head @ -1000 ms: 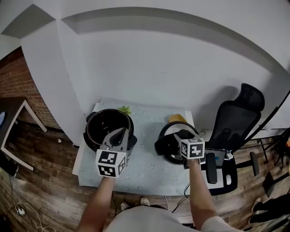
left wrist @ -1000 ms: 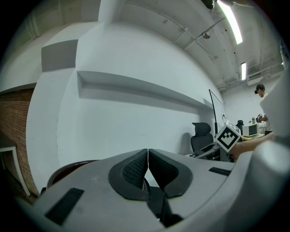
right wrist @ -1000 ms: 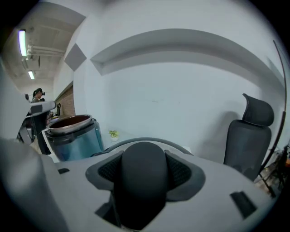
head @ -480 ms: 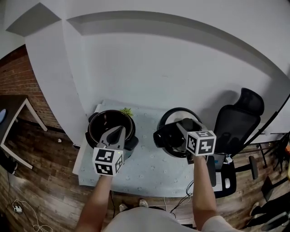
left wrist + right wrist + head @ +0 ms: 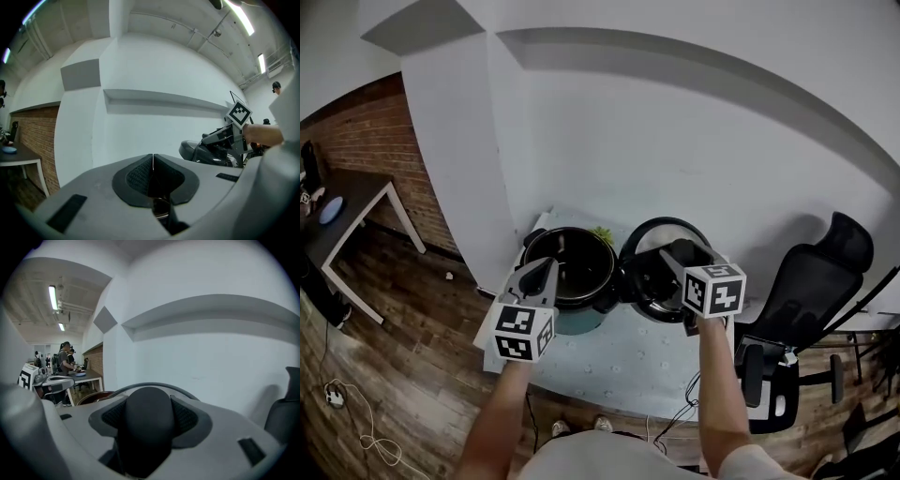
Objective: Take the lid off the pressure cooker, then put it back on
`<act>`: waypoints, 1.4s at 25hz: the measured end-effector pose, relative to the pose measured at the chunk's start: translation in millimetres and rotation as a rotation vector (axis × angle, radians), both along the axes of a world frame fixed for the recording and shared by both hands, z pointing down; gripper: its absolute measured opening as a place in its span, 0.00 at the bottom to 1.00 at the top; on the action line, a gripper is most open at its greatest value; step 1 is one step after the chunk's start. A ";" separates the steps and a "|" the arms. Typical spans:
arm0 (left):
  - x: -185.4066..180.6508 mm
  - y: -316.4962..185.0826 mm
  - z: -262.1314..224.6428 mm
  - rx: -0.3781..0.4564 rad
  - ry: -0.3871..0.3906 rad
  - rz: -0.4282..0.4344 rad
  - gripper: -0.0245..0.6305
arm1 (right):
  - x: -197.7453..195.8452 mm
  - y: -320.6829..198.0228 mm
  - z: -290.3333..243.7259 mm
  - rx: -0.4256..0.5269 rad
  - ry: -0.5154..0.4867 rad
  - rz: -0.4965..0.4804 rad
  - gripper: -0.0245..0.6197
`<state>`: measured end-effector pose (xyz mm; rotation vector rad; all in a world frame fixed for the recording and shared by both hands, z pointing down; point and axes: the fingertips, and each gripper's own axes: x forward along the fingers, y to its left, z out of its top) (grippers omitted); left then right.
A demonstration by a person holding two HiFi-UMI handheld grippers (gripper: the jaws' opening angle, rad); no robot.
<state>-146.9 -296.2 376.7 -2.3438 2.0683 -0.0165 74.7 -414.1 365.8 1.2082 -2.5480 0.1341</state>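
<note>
Lid [image 5: 649,242] is held up by the right claw [image 5: 675,255], just right of the open pot [image 5: 572,255]; in the head view its left edge overlaps the pot's right side. The right claw is clamped on the lid's black knob [image 5: 150,413]. A ribbed pad presses on each flank of the knob, and the lid's rim arcs just behind it in the right gripper view.

The left claw [image 5: 547,270] hangs over the pot's near rim. Its jaws are together, the pads meeting along a thin line in the left gripper view. A small, dark, shiny piece shows lower in the gap, too unclear to name. That view also shows the lid and the right claw's marker cube off to the right.

The pot stands on the far left part of the counter [image 5: 619,361], close to the white wall [image 5: 675,141], and its inside is dark. A green sprig [image 5: 602,232] shows just behind it. The counter carries a pale dotted cloth.

A black chair [image 5: 811,281] stands to the counter's right. The floor [image 5: 422,366] is wood, with a brick wall [image 5: 366,141] and a dark table [image 5: 347,202] at the left. In the right gripper view, people [image 5: 65,362] stand at a table far off.
</note>
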 end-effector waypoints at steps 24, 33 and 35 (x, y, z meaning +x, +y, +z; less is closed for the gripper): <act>-124.8 75.3 16.9 -0.023 0.011 -0.206 0.06 | -213.7 25.0 19.5 -0.082 0.040 -0.266 0.47; -131.4 68.8 18.8 -0.014 0.020 -0.161 0.06 | -241.7 13.6 39.1 -0.175 0.120 -0.194 0.47; -131.0 66.3 18.9 -0.010 0.023 -0.151 0.06 | -245.2 11.3 42.8 -0.192 0.144 -0.177 0.47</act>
